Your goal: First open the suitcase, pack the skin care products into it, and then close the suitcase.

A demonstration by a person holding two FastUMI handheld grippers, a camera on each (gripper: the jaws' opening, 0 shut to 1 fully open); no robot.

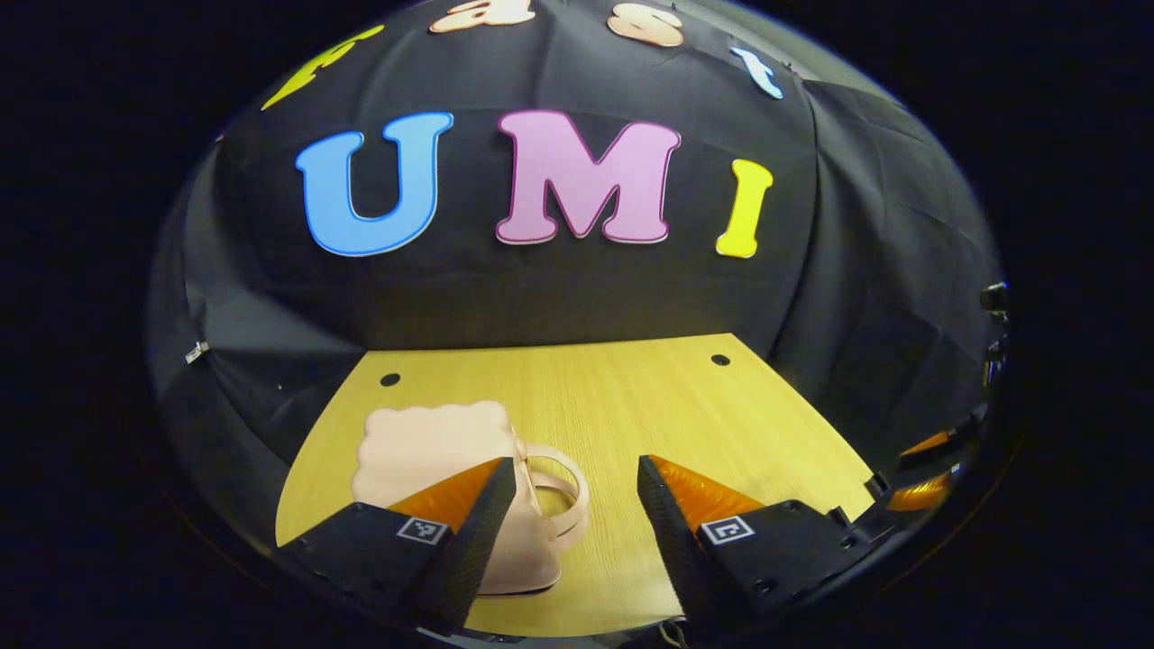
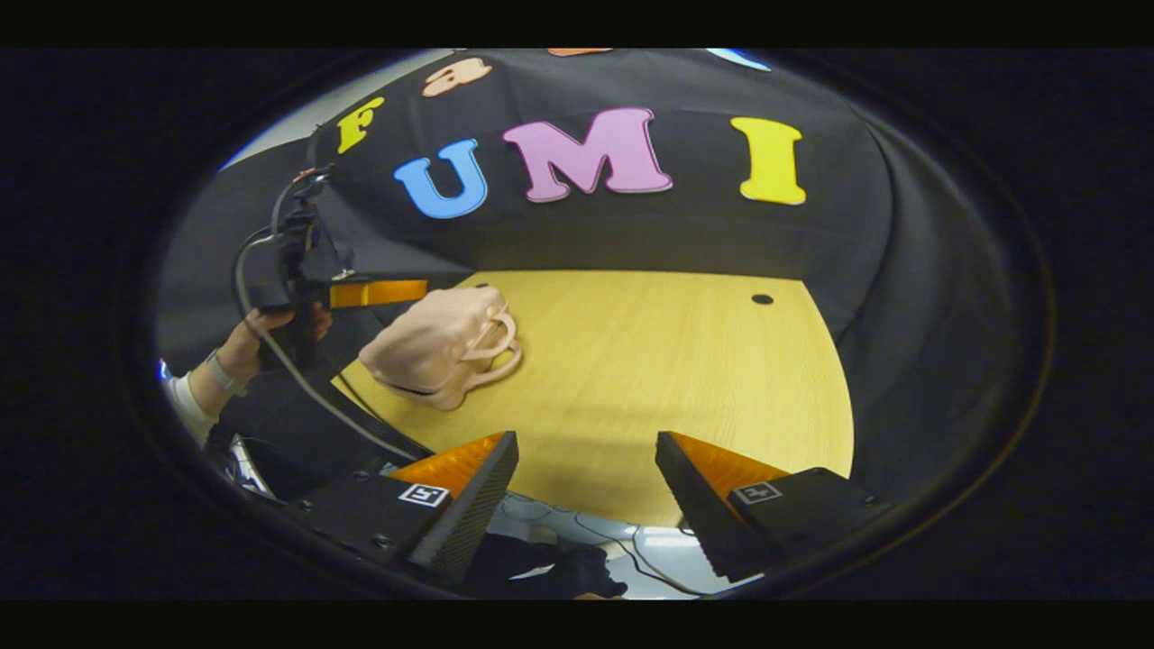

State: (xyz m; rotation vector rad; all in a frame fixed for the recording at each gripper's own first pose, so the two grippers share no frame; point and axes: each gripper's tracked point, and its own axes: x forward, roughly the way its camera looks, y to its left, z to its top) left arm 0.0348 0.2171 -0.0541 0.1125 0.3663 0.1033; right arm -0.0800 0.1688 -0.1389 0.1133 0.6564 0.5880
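In the left gripper view we see the small pale pink suitcase with a scalloped edge and looped handle lying closed on the light wooden table, at its left side, partly behind the left finger of our left gripper, whose fingers stand wide apart with nothing between them. In the right gripper view our right gripper hangs at the table's near edge, its fingers likewise spread wide and empty. There the suitcase rests near the table's left edge, just beside the left gripper, held by a hand.
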